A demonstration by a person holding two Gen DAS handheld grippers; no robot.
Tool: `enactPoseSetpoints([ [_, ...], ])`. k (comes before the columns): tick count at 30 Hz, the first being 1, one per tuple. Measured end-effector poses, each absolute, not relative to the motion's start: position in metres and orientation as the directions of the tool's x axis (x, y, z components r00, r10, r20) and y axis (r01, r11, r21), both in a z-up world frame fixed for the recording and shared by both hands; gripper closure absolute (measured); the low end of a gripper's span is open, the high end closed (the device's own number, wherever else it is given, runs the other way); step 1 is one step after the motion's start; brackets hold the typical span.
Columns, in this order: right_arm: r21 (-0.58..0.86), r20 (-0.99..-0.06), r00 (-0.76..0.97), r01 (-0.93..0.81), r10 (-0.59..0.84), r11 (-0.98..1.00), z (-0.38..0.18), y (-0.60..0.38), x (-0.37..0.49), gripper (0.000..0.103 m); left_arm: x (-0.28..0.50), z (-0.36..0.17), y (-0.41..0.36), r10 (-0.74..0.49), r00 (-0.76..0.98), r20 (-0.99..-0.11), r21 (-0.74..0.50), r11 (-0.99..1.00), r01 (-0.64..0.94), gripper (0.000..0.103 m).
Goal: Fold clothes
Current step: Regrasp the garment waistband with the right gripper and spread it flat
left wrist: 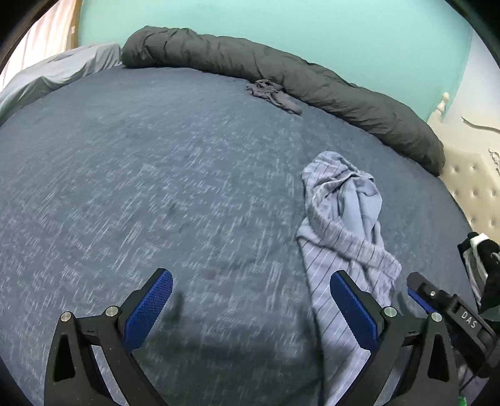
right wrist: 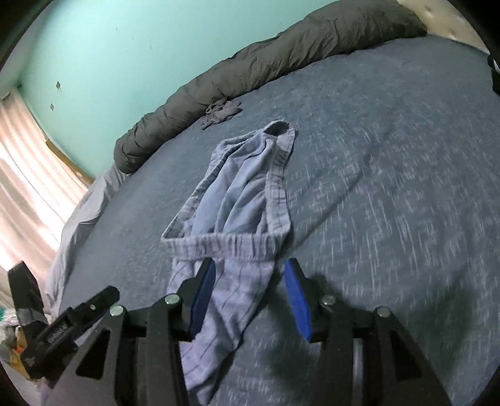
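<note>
Shorts: pale blue, striped, bunched in a long heap on the bed; waistband is seen stretched across the heap in the right wrist view. In the left wrist view the shorts are found at 3 o'clock.
Bed: covered by a blue mottled sheet.
Left gripper: fingers spread wide; nothing is held. The right-hand finger is seen over the shorts' lower edge; contact cannot be told.
Right gripper: fingers spread, set either side of the cloth just below the waistband; the cloth is not pinched.
Duvet: dark grey, rolled along the far edge at 12 o'clock.
Grey garment: small, crumpled, just beside the duvet.
Wall: turquoise.
</note>
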State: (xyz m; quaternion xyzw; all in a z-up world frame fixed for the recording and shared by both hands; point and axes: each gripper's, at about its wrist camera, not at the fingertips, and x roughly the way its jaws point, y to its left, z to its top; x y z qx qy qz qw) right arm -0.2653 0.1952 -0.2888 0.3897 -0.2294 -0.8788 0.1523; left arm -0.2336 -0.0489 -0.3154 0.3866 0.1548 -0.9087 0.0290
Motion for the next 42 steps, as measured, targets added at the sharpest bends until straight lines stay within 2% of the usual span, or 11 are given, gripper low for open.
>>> enactPoseSetpoints([
  [7,0.514,-0.638,-0.62,0.098,-0.457,-0.852,-0.305,0.192,-0.289,0.056,-0.237,-0.318,-0.036,0.078,-0.697,-0.713,-0.26,-0.952,0.16,0.0],
  [8,0.522,-0.627,-0.622,0.112,-0.469,-0.846,-0.306,0.193,-0.288,0.06,-0.237,-0.318,-0.035,0.08,-0.696,-0.714,-0.262,-0.952,0.159,0.0],
  [12,0.524,-0.616,-0.614,0.15,-0.494,-0.839,-0.309,0.189,-0.286,0.088,-0.237,-0.318,-0.033,0.087,-0.694,-0.714,-0.27,-0.95,0.158,0.0],
  [15,0.538,-0.602,-0.622,0.146,-0.5,-0.83,-0.31,0.196,-0.281,0.096,-0.237,-0.317,-0.035,0.089,-0.695,-0.713,-0.274,-0.948,0.16,0.0],
  [19,0.545,-0.554,-0.668,0.159,-0.496,-0.823,-0.292,0.203,-0.271,0.097,-0.239,-0.317,-0.039,0.091,-0.694,-0.714,-0.284,-0.944,0.169,0.0],
  [23,0.538,-0.464,-0.694,0.273,-0.551,-0.798,-0.254,0.198,-0.249,0.097,-0.239,-0.312,-0.044,0.098,-0.7,-0.707,-0.301,-0.938,0.173,0.0],
  [27,0.527,-0.424,-0.717,0.302,-0.554,-0.795,-0.231,0.196,-0.238,0.097,-0.235,-0.308,-0.044,0.106,-0.707,-0.7,-0.301,-0.94,0.158,0.0],
  [33,0.487,-0.483,-0.749,0.2,-0.454,-0.85,-0.238,0.219,-0.227,0.097,-0.228,-0.307,-0.044,0.113,-0.701,-0.704,-0.293,-0.945,0.142,0.0],
  [42,0.451,-0.625,-0.77,-0.221,-0.129,-0.865,-0.276,0.316,-0.203,0.095,-0.225,-0.306,-0.039,0.117,-0.702,-0.703,-0.292,-0.947,0.134,0.0],
])
